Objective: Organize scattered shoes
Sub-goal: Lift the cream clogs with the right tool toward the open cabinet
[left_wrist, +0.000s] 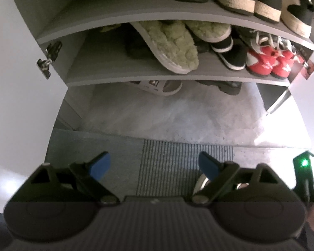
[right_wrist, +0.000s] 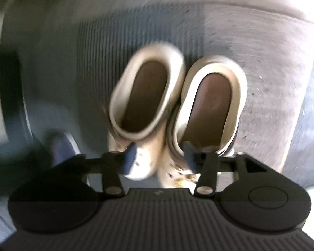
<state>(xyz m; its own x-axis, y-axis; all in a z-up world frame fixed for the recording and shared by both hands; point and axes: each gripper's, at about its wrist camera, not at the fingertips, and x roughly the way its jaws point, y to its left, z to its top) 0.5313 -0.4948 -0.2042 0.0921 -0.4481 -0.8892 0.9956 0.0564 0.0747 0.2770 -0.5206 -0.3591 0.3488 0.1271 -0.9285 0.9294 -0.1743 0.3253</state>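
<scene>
Open shoe cabinet (left_wrist: 157,79) stocked, grey mat (left_wrist: 186,163) below: left tongs (left_wrist: 155,165) apart and empty, right tongs (right_wrist: 159,156) clamped on a cream shoe pair (right_wrist: 178,104) over the mat, likely mid-carry; next needs a free shelf gap.

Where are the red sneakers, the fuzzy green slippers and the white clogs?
red sneakers (left_wrist: 268,61): left wrist view, on the toe caps.
fuzzy green slippers (left_wrist: 173,44): left wrist view, on the front slipper's fluffy lining.
white clogs (right_wrist: 145,96): right wrist view, on the left clog's brown footbed.
</scene>
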